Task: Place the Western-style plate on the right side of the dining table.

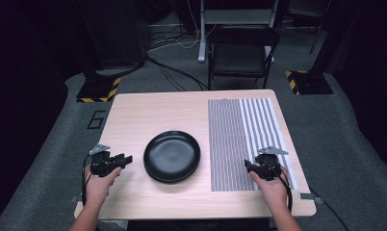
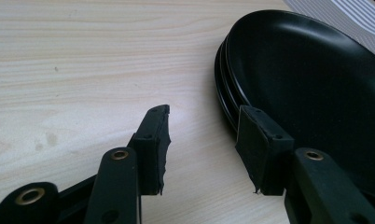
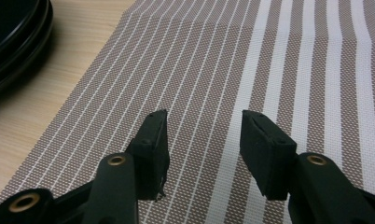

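A stack of black plates (image 1: 172,156) sits at the middle of the light wooden table (image 1: 148,113). To its right lies a striped brown-and-white placemat (image 1: 242,139). My left gripper (image 1: 125,159) rests on the table just left of the plates, open and empty. In the left gripper view the plates (image 2: 311,84) lie close ahead at the right, with the left gripper (image 2: 202,140) short of their rim. My right gripper (image 1: 248,165) stands over the placemat's near right part, open and empty. In the right gripper view the placemat (image 3: 251,60) spreads under the right gripper (image 3: 204,135), and the plates (image 3: 13,32) show at the upper left.
A dark folding chair (image 1: 242,55) stands behind the table's far edge. Cables (image 1: 172,72) run over the grey floor, and black-and-yellow stand bases (image 1: 99,90) flank the table's far corners. Bare tabletop lies behind and left of the plates.
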`<state>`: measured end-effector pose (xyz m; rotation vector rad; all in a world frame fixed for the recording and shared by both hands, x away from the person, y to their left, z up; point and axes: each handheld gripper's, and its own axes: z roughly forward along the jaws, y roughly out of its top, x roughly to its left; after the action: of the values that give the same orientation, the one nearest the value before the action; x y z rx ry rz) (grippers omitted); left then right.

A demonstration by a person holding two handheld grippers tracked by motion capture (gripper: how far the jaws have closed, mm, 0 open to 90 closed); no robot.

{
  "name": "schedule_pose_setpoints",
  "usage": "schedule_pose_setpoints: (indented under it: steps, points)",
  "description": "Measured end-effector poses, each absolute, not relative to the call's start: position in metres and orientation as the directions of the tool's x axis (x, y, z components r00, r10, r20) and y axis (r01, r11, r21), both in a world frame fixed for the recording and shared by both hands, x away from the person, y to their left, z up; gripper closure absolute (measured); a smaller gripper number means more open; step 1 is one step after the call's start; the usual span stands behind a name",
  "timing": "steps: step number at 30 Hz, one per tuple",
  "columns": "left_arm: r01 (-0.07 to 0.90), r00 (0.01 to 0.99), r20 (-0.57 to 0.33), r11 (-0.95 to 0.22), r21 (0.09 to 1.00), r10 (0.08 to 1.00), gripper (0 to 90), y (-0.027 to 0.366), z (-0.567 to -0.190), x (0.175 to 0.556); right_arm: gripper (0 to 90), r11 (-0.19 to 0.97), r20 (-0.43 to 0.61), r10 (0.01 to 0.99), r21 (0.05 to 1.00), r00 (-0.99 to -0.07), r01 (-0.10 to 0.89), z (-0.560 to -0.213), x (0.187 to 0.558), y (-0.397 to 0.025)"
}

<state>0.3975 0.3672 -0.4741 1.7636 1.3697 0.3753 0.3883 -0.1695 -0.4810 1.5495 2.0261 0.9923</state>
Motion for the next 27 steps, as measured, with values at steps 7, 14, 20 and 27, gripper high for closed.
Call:
schedule_pose_setpoints:
  steps: [7, 14, 20, 27]
  points:
    - [0.638, 0.362, -0.243, -0.048, 0.769, 0.9, 55.5, 0.364, -0.467, 0.4, 50.3, 0.137, 0.11, 0.939, 0.75, -0.327, 0.647, -0.476, 0.39, -0.159]
    - [0.645, 0.354, -0.266, -0.028, 0.764, 0.897, 57.3, 0.36, -0.464, 0.402, 51.3, 0.13, 0.136, 0.927, 0.757, -0.349, 0.64, -0.471, 0.394, -0.144]
    - [0.648, 0.354, -0.284, -0.015, 0.761, 0.891, 60.5, 0.354, -0.461, 0.405, 52.8, 0.128, 0.153, 0.918, 0.76, -0.367, 0.637, -0.47, 0.397, -0.134]
    - [0.657, 0.351, -0.308, 0.002, 0.754, 0.884, 61.7, 0.346, -0.462, 0.41, 55.3, 0.118, 0.185, 0.902, 0.763, -0.389, 0.636, -0.468, 0.402, -0.124]
